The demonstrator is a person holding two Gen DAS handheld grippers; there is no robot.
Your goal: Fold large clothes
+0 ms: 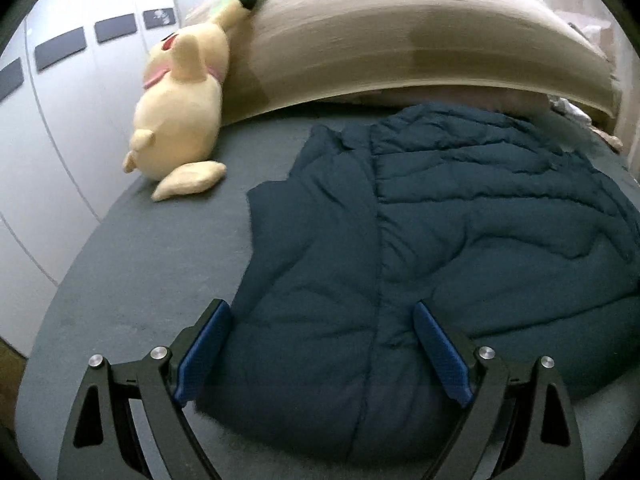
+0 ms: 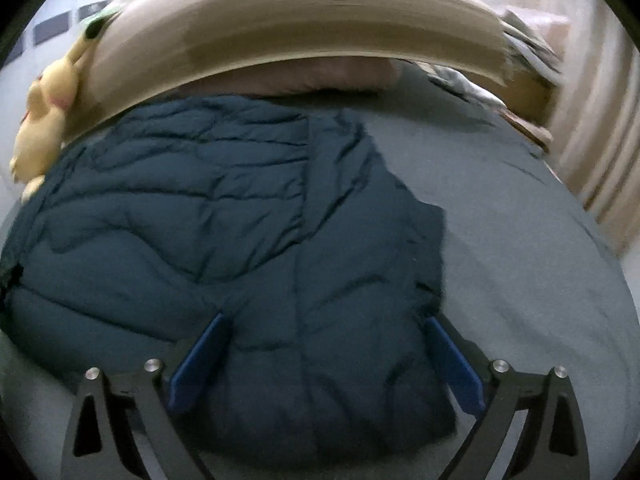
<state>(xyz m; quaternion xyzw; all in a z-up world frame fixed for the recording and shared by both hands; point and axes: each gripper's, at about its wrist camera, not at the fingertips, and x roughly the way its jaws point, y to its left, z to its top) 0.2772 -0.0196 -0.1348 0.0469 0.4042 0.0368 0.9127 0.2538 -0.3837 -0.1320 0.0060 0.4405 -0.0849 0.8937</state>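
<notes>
A dark teal quilted puffer jacket (image 1: 440, 220) lies spread on a grey bed (image 1: 140, 260); it also shows in the right wrist view (image 2: 208, 208). My left gripper (image 1: 322, 320) is open, its blue pads (image 1: 204, 352) standing either side of the jacket's near left end, just above it. My right gripper (image 2: 324, 332) is open too, its blue pads (image 2: 452, 356) astride the jacket's near right end. Neither holds any fabric.
A yellow plush toy (image 1: 180, 120) leans on the wooden headboard (image 1: 400, 40) at the bed's far left. White wardrobe doors (image 1: 60, 120) stand left. A pink pillow (image 2: 312, 76) lies under the headboard. Curtains (image 2: 600, 140) hang right. Bare grey sheet (image 2: 520, 240) lies right of the jacket.
</notes>
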